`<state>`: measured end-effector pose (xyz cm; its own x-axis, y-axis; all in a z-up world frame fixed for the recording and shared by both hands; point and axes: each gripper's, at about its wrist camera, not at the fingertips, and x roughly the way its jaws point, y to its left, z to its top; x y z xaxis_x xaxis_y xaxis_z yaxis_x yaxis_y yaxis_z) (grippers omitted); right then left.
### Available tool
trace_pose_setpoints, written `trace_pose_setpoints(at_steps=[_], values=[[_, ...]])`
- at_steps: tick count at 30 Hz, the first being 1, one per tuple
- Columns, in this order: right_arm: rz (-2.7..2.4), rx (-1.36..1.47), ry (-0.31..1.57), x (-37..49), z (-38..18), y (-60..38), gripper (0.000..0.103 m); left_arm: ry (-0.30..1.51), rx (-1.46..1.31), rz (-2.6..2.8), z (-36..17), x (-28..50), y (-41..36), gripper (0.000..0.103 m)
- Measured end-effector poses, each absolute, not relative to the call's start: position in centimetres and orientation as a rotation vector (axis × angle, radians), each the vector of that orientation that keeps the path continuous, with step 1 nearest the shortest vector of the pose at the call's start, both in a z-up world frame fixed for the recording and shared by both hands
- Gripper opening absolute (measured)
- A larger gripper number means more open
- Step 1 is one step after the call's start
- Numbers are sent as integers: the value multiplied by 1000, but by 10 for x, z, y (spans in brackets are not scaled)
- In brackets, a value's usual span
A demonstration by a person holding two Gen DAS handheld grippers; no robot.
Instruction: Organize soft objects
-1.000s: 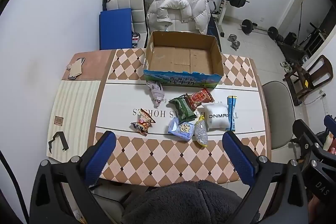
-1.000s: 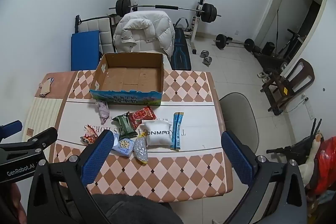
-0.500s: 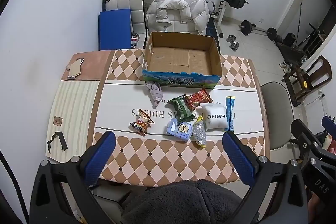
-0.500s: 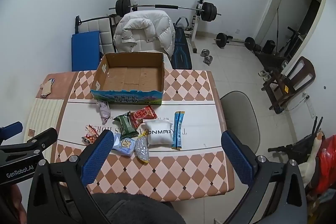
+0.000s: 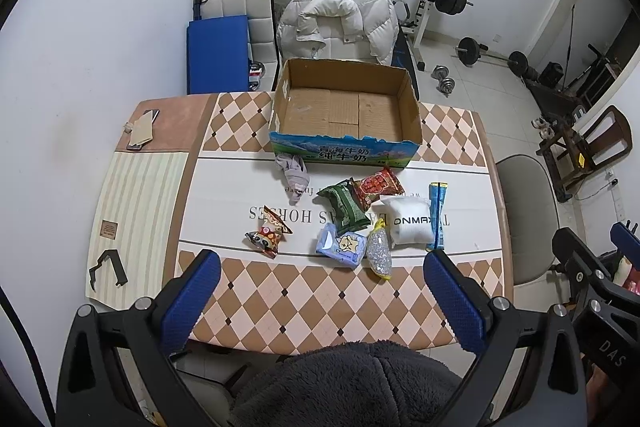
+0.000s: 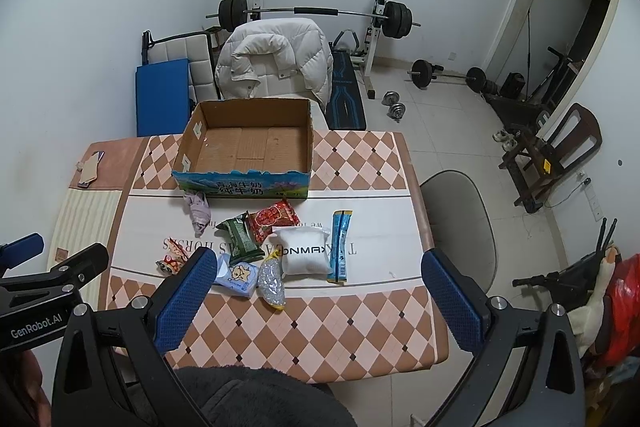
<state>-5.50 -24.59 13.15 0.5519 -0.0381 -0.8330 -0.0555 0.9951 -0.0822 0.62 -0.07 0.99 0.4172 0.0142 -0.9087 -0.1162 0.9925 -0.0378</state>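
Note:
An empty open cardboard box [image 5: 346,107] [image 6: 250,143] stands at the table's far side. In front of it lie a grey cloth [image 5: 295,173] [image 6: 198,209], a green packet [image 5: 345,203], a red packet [image 5: 378,185], a white pillow pack [image 5: 408,221] [image 6: 304,253], a blue stick pack [image 5: 437,215], a light blue tissue pack [image 5: 342,245], a clear bead bag [image 5: 379,251] and a cartoon snack bag [image 5: 269,231]. My left gripper [image 5: 320,291] and right gripper [image 6: 316,295] are open, empty, high above the table's near edge.
The checkered table [image 5: 304,295] has a grey chair [image 6: 460,223] at its right. A white jacket on a chair [image 5: 340,23] and a barbell rack stand behind the box. A phone and card [image 5: 142,129] lie at the far left corner.
Both views have shifted slightly, so the table sits a little lower and further away in frame. Nothing on the table moved. Both grippers stay open.

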Motion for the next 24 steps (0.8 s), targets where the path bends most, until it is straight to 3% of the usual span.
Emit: trace_pose_setpoints(at_steps=[24], values=[[10,-91,972,-54,136,-241,103,1097,-99,80,19,3,2,103]])
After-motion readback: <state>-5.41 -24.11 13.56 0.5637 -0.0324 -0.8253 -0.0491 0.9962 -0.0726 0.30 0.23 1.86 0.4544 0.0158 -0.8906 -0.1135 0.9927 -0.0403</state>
